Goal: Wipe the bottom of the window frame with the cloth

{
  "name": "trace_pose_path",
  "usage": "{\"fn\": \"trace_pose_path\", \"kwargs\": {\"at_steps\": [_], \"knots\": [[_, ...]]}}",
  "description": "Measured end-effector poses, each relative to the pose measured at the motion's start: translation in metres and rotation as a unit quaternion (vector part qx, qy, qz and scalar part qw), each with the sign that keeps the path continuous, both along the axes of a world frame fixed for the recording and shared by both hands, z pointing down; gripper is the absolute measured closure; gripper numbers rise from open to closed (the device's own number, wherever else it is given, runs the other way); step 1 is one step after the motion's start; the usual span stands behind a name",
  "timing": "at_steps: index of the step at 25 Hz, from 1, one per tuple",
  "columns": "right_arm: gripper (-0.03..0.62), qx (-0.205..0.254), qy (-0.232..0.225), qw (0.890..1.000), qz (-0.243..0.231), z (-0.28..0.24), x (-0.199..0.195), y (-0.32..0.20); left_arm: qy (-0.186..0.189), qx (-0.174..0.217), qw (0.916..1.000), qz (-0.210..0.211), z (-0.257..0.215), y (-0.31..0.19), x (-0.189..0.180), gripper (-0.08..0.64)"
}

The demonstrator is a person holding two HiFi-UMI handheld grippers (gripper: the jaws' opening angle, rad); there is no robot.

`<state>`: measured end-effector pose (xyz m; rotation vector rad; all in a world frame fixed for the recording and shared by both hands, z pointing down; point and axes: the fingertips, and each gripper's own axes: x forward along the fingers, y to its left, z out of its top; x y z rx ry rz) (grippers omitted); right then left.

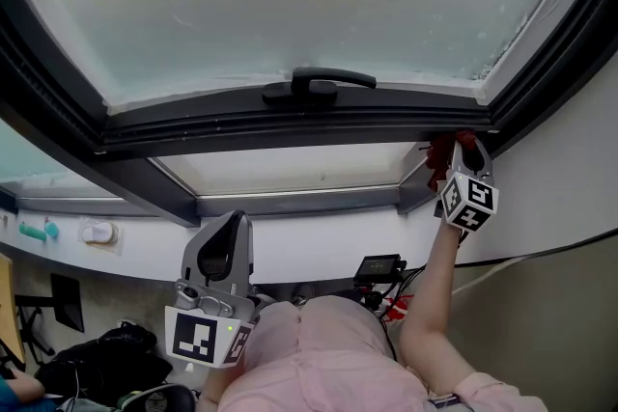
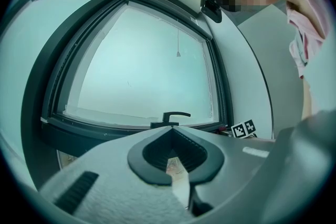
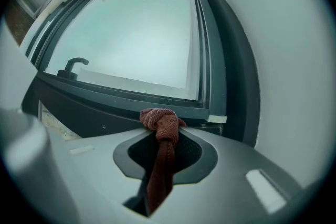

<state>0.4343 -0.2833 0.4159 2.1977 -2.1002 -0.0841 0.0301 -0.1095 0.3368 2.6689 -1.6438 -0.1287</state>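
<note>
A dark red cloth (image 3: 160,119) is bunched into a knot at the tip of my right gripper (image 3: 164,132), which is shut on it; a strip of cloth hangs back between the jaws. In the head view this gripper (image 1: 462,155) holds the cloth (image 1: 442,150) against the right end of the dark bottom rail of the window frame (image 1: 290,125), at the corner. A black handle (image 1: 317,84) sits mid-rail. My left gripper (image 1: 220,258) is held low near the person's body, away from the window, its jaws together (image 2: 170,132) with nothing in them.
A white wall (image 1: 560,178) borders the frame's right side, with a thin cable (image 1: 541,254) running across it. Below the rail lies a second, lower pane (image 1: 290,169). A black device with red wires (image 1: 379,267) sits under the sill. Dark bags lie lower left.
</note>
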Motion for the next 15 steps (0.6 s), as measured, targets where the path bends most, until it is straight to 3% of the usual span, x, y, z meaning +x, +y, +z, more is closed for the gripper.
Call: {"fn": "trace_pose_path", "kwargs": {"at_steps": [6, 15], "knots": [[0.526, 0.001, -0.007, 0.999, 0.04, 0.001, 0.034, -0.001, -0.004, -0.005, 1.0, 0.003, 0.003, -0.002, 0.003, 0.561], [0.526, 0.006, -0.005, 0.999, 0.051, 0.001, 0.049, -0.002, -0.007, -0.008, 0.9999, 0.011, 0.003, -0.006, 0.007, 0.561]]}}
